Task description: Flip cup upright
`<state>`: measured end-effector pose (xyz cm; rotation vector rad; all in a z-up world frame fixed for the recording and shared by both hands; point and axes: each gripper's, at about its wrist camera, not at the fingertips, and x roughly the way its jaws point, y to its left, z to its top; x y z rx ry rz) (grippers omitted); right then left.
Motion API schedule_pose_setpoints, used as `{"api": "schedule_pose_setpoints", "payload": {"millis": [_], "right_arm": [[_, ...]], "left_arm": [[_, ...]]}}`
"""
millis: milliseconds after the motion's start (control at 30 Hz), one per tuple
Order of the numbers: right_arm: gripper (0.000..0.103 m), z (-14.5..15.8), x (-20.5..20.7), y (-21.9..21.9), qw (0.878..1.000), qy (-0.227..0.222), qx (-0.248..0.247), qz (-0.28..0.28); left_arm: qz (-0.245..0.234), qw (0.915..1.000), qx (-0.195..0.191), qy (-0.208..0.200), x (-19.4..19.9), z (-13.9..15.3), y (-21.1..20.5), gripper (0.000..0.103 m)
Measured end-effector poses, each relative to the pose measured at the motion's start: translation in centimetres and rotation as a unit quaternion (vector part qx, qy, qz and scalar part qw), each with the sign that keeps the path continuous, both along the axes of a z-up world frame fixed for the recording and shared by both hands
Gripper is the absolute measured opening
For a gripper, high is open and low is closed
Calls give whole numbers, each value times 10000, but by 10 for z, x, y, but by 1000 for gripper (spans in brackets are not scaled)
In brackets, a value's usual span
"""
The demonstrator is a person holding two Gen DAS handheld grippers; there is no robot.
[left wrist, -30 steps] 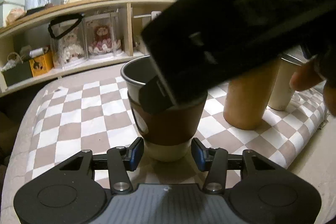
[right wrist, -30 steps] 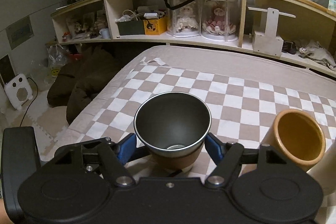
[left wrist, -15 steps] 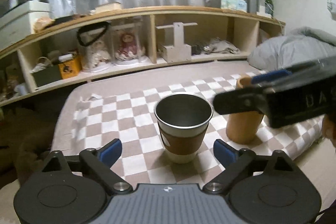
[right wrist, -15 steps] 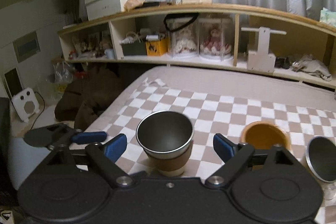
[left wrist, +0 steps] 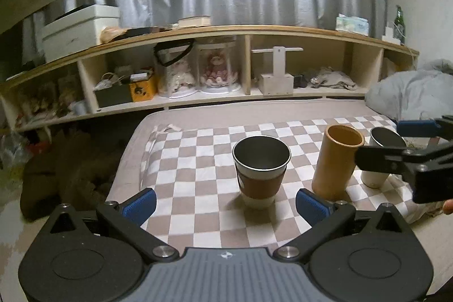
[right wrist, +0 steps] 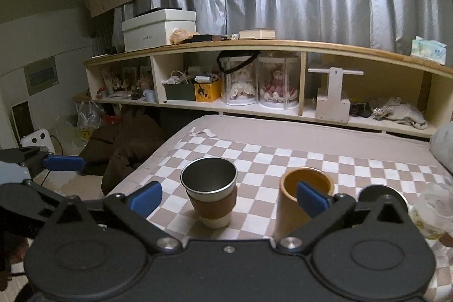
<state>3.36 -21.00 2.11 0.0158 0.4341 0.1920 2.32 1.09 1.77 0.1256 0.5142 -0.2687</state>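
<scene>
Both our grippers, left [left wrist: 225,204] and right [right wrist: 228,198], gape wide; we judge the cup [left wrist: 261,171] light, slippery steel, best held by its brown sleeve [left wrist: 260,184]

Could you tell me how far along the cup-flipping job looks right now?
Done: the sleeved cup stands upright, mouth up, on the checkered cloth. In hand: nothing; the left gripper and right gripper are open, clear of it. Nothing visible remains.

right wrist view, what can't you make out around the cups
- Third, white cup: body hidden by the right gripper finger.
- Clear patterned object: cut off at the right edge.
- Tan cylindrical cup: base hidden by the gripper body.
- Steel cup with brown sleeve: bottom too dark.
</scene>
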Motion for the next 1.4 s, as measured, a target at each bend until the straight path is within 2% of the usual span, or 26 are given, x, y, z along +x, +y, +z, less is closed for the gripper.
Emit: {"api": "schedule_pose_setpoints", "payload": {"millis": [333, 467, 1000, 1400], "right_arm": [[103, -6, -31, -16, 9996, -85, -101, -246], [103, -14, -37, -23, 9994, -45, -127, -328], [103, -33, -36, -40, 9982, -12, -272, -531], [103, -36, -35, -41, 9978, -5, -336, -571]], "left_arm": [[438, 9987, -220, -102, -29, -6, 1, 103], [521, 9984, -122, -180, -34, -12, -4, 103], [522, 9982, -169, -223, -35, -16, 0, 103], [537, 9983, -183, -159, -33, -20, 0, 103]]}}
